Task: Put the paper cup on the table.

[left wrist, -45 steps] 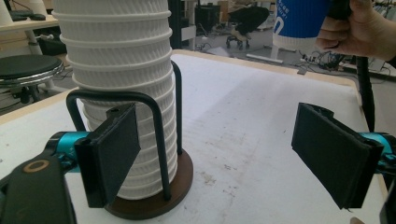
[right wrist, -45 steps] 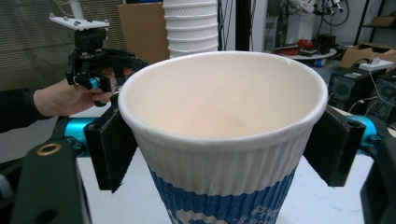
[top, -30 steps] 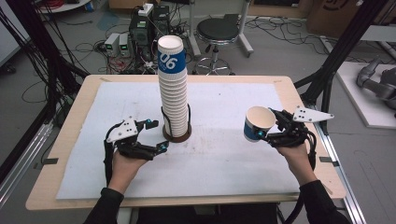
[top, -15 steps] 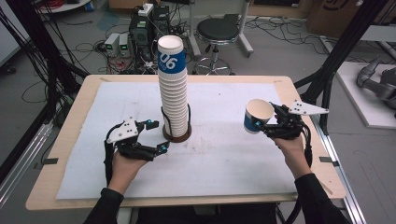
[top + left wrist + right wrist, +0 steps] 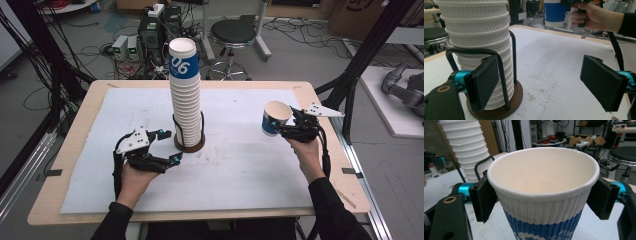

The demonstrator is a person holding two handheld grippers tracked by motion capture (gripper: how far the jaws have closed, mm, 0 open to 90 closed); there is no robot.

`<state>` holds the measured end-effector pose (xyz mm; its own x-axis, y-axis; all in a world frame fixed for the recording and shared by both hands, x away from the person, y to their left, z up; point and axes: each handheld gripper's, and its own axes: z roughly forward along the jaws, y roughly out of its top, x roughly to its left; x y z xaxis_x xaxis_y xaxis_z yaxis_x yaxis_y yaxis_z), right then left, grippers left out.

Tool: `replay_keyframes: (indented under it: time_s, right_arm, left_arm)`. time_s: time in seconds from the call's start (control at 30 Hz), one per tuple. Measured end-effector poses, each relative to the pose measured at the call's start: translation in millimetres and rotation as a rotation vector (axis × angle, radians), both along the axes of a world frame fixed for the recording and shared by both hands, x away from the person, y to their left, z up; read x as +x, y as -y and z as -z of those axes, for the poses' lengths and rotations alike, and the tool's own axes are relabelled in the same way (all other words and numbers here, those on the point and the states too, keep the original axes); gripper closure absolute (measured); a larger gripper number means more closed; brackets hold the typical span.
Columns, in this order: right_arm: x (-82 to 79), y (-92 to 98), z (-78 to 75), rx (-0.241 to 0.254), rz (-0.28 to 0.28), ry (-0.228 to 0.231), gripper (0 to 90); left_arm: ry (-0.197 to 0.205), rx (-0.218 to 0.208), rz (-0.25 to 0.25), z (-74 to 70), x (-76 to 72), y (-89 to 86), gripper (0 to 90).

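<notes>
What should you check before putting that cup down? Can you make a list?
1. Right gripper grips the paper cup: ok, a pad presses each side.
2. Cup upright, mouth up: ok, only slightly tilted.
3. Cup off the table: ok, it is held in the air.
4. Landing spot below the cup free: ok, bare white surface there.
5. Left gripper out of the way: ok, open beside the holder, nothing between its pads.
6. Cup stack steady in the holder: ok, standing straight.
</notes>
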<state>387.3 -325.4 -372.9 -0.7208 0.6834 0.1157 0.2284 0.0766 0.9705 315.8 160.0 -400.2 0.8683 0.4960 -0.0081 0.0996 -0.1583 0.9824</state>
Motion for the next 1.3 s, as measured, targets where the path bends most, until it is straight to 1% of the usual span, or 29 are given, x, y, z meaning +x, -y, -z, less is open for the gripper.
replay_keyframes:
  time_s: [0.07, 0.17, 0.23, 0.33, 0.4, 0.5, 0.6, 0.73, 0.9, 0.97, 1.17, 1.3]
  right_arm:
    - [3.3, -0.4, 3.6, 0.000, 0.013, -0.007, 20.3]
    - [8.3, -1.3, 8.9, -0.018, 0.032, -0.017, 20.3]
    - [9.9, -1.9, 13.1, -0.018, 0.054, -0.011, 20.3]
    - [13.8, -1.9, 19.8, -0.017, 0.078, -0.026, 20.3]
    - [15.8, -2.5, 24.5, -0.026, 0.098, -0.031, 20.4]
    - [18.9, -2.7, 31.9, -0.030, 0.113, -0.042, 20.4]
    - [21.5, -3.6, 39.3, -0.046, 0.133, -0.046, 20.4]
    - [25.0, -3.8, 46.6, -0.045, 0.161, -0.051, 20.4]
    - [30.1, -5.4, 53.5, -0.052, 0.183, -0.067, 20.4]
    - [31.9, -6.5, 56.3, -0.048, 0.191, -0.071, 20.4]
    - [36.0, -9.5, 62.1, -0.061, 0.220, -0.053, 20.3]
    - [37.9, -11.3, 65.3, -0.072, 0.217, -0.056, 19.9]
  left_arm:
    - [-0.001, 0.001, 0.001, 0.4, -0.3, 1.0, 15.3]
    - [0.001, 0.001, 0.004, 0.7, -0.6, 1.6, 15.4]
    - [0.000, 0.001, 0.003, 0.9, -0.7, 1.2, 15.3]
    - [-0.003, 0.000, 0.002, 1.1, -1.0, -0.1, 15.3]
    - [0.000, 0.002, 0.001, 1.1, -1.0, -0.8, 15.4]
    - [-0.001, 0.004, 0.001, 1.3, -1.1, -0.9, 15.3]
    - [-0.001, 0.002, 0.002, 1.6, -1.3, -0.2, 15.3]
    - [-0.002, 0.004, 0.006, 1.7, -1.3, 0.1, 15.3]
    - [-0.003, 0.007, 0.009, 2.2, -1.2, 0.9, 15.3]
    - [-0.004, 0.006, 0.008, 2.3, -1.4, 1.0, 15.3]
    - [-0.005, 0.004, 0.008, 2.7, -1.6, 0.5, 15.3]
    - [-0.006, 0.008, 0.012, 3.0, -1.6, 0.0, 15.4]
